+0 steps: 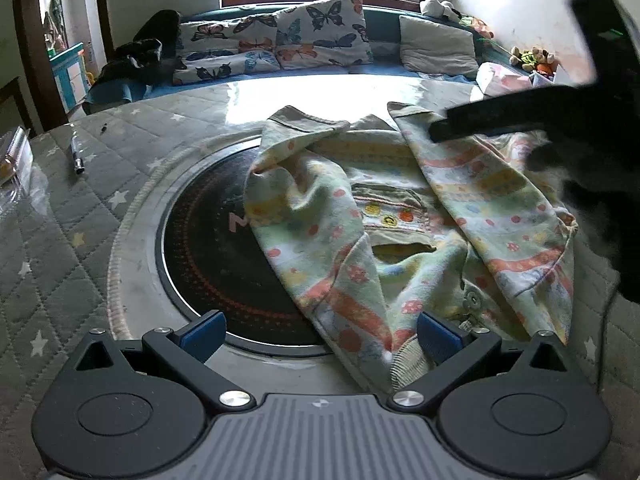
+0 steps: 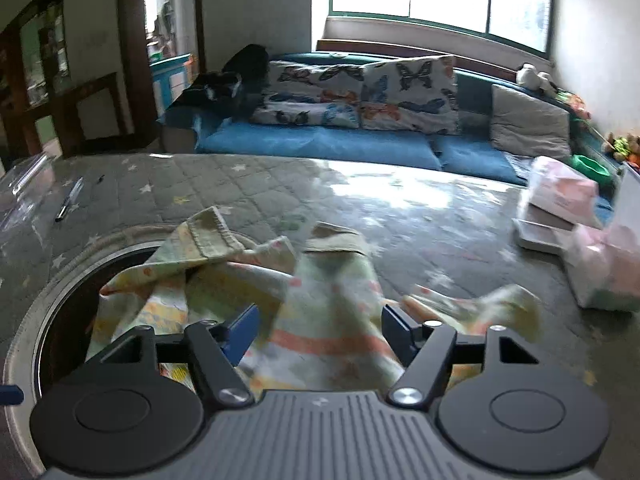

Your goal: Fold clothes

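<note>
Across the grey star-quilted tabletop [image 1: 60, 208], the pastel patterned child's garment [image 1: 320, 216] lies crumpled, half over a round black inset plate [image 1: 204, 248]. Left gripper [image 1: 320, 338] jaws open at its hem. Only the right view shows pink packages [image 2: 568, 196] at the right edge; right gripper [image 2: 318, 334] jaws gape over cloth.

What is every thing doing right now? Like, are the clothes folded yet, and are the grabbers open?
Patterned baby garment: crumpled, unfolded, partly over the round black plate.
Left gripper: open, holding nothing.
Right gripper: open above the garment.
Pen: lying flat on the quilted table cover.
</note>
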### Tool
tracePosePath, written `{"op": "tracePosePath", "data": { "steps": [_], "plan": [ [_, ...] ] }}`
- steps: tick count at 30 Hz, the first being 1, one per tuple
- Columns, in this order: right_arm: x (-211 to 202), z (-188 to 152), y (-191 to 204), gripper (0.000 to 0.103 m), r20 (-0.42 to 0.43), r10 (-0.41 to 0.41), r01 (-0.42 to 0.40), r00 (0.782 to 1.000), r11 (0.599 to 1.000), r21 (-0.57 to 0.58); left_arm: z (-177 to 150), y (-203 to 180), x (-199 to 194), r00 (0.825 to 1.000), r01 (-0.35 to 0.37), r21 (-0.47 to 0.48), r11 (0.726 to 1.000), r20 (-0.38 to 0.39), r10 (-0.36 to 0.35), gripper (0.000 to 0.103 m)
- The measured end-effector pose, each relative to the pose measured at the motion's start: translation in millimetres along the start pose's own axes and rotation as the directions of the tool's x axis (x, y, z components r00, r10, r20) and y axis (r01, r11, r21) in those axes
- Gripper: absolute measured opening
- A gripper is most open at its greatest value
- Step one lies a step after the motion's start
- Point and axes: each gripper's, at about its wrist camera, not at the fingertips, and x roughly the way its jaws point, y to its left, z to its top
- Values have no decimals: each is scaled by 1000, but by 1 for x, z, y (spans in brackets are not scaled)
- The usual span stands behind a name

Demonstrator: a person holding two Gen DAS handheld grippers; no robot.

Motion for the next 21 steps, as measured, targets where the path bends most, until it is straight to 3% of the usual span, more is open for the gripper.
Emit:
{"op": "tracePosePath", "data": {
  "steps": [3,5,14,21],
  "plan": [
    [18,1,11,57,-30,8,-9,1000,1000,-29,-1,-2,2,1000,8,5,1000,-6,-8,103],
    [26,0,14,56,-46,2,-4,999,999,-40,-1,-3,2,1000,12,7,1000,-9,-12,103],
    [36,-6,14,5,-62,-85,80,994,994,-80,-4,-2,8,1000,12,-2,1000,-25,-12,103],
    [-12,-13,-12,3,34,-134,135,990,991,-25,-5,-4,8,1000,1,7,1000,-22,-1,103]
  ]
}}
